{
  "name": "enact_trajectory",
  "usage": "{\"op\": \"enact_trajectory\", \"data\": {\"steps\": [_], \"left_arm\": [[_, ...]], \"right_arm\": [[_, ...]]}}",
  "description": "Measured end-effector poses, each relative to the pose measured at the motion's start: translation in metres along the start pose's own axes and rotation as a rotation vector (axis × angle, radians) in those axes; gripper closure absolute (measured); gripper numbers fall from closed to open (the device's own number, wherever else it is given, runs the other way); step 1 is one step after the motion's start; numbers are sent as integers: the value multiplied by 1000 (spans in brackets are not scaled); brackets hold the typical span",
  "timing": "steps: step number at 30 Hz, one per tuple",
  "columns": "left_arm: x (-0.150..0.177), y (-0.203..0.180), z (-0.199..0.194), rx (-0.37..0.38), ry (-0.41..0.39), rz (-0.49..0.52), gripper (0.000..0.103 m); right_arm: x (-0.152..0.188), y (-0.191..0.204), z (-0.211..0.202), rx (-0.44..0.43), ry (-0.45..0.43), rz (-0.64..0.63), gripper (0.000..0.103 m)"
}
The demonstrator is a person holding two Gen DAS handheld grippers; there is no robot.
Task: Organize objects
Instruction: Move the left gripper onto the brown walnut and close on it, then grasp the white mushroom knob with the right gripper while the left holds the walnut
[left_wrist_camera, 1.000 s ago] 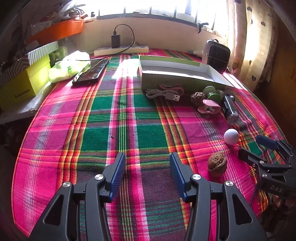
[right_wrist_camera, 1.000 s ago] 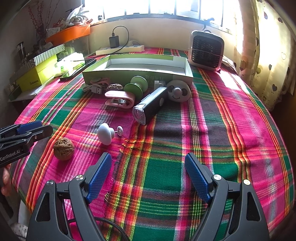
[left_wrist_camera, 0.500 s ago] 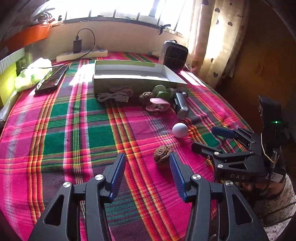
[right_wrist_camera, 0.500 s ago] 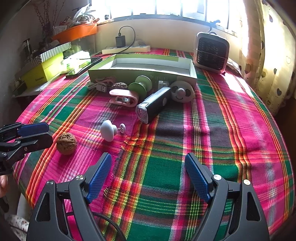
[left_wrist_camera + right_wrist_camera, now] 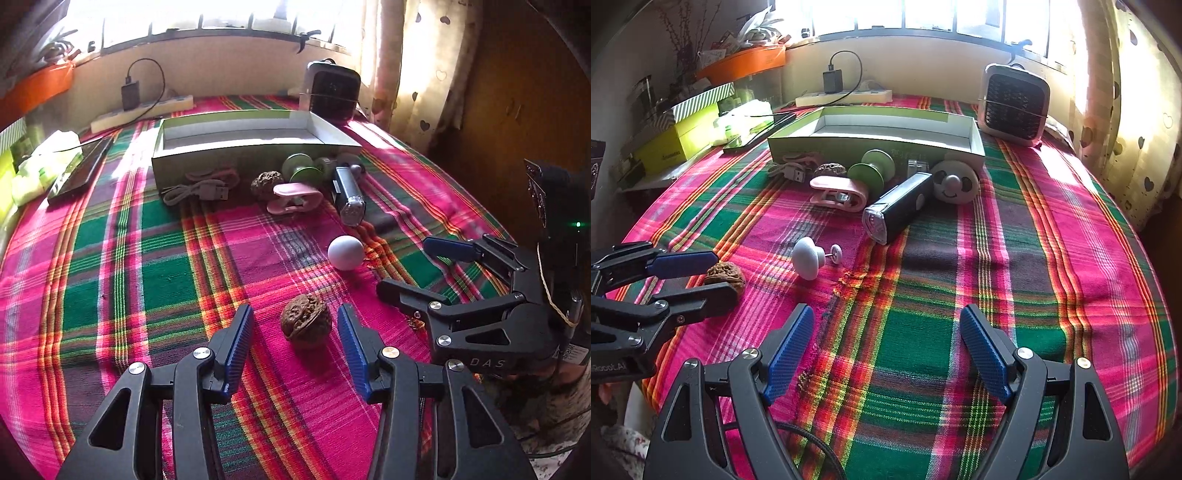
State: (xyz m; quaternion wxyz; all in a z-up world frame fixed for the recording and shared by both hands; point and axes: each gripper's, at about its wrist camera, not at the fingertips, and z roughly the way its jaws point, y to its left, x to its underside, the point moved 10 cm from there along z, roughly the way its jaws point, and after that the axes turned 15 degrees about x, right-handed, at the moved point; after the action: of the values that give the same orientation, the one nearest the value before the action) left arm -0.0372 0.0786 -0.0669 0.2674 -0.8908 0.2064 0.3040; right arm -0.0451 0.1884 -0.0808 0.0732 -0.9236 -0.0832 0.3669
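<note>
**One walnut, dead centre of the left claw**

Left wrist view: the left claw [image 5: 295,332] stood open, the walnut [image 5: 306,322] on the table [image 5: 110,288] squarely between its pads, touching neither.

Right wrist view: the right claw [image 5: 886,343] gaped over bare cloth, walnut [image 5: 726,276] well off to its left. Left was plainly nearer.

Walnut [image 5: 305,324] is placed on tablecloth [image 5: 147,266] between the parted fingers of left gripper [image 5: 295,343]. Knob [image 5: 345,252] is set ahead and slightly right of it. Flashlight [image 5: 349,195], clip [image 5: 295,197], cable [image 5: 195,192] are lined up farther ahead, before box [image 5: 255,155]. Right gripper [image 5: 413,266] is positioned to the right.
</note>
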Motion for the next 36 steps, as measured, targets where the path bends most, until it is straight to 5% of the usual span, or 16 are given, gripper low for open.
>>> {"op": "enact_trajectory", "data": {"steps": [5,18,36], "left_arm": [[-1,3,2,-8,1,2,76],[-6,29,-8,-73,-33,-38,76],[-11,45,-7,-93,-41,-61,76]], "right_arm": [[0,0,0,-1,2,0,21],[-18,17,-7,-45,-48,-9,22],[-29,43,11,-92,-7,-20,50]]}}
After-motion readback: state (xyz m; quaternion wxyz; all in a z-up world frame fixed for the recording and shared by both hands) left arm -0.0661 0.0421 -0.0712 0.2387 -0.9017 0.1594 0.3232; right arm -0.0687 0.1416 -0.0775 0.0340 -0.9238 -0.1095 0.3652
